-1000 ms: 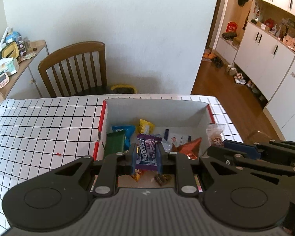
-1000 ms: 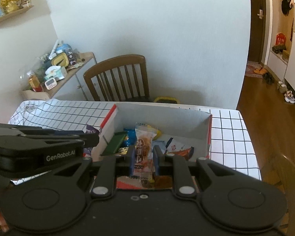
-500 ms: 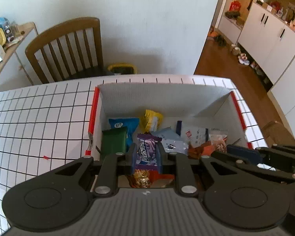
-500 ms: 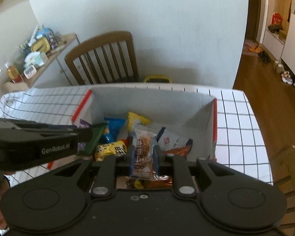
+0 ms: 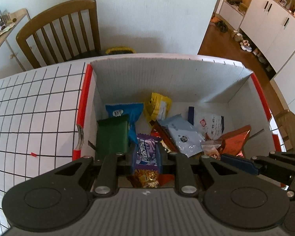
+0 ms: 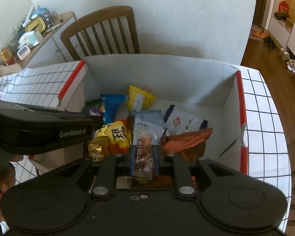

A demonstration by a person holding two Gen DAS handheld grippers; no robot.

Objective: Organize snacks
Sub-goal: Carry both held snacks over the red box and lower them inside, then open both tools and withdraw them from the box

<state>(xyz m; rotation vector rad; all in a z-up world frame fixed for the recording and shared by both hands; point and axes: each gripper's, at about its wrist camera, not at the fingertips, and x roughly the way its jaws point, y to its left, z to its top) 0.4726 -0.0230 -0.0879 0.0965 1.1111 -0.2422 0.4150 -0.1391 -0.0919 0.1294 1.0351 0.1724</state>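
My left gripper (image 5: 147, 155) is shut on a purple snack bar (image 5: 147, 153), held over the near left part of a white cardboard box with red rims (image 5: 167, 74). My right gripper (image 6: 143, 155) is shut on a clear-wrapped pastry packet (image 6: 143, 147) over the same box (image 6: 167, 72). Inside lie several snacks: a green packet (image 5: 113, 135), a blue one (image 5: 125, 111), a yellow one (image 5: 159, 106), a pale blue one (image 5: 182, 135), a white one (image 5: 210, 123) and an orange foil one (image 5: 235, 140). The right gripper's body (image 5: 275, 167) shows at the right of the left wrist view.
The box stands on a table with a white black-grid cloth (image 5: 33, 106). A wooden chair (image 5: 63, 31) stands behind it by the wall. A cluttered side cabinet (image 6: 35, 31) is at the far left, white cupboards (image 5: 271, 19) at the far right.
Both grippers have come down and forward towards the box, still holding their snacks. The box now fills more of each view and its contents look closer.
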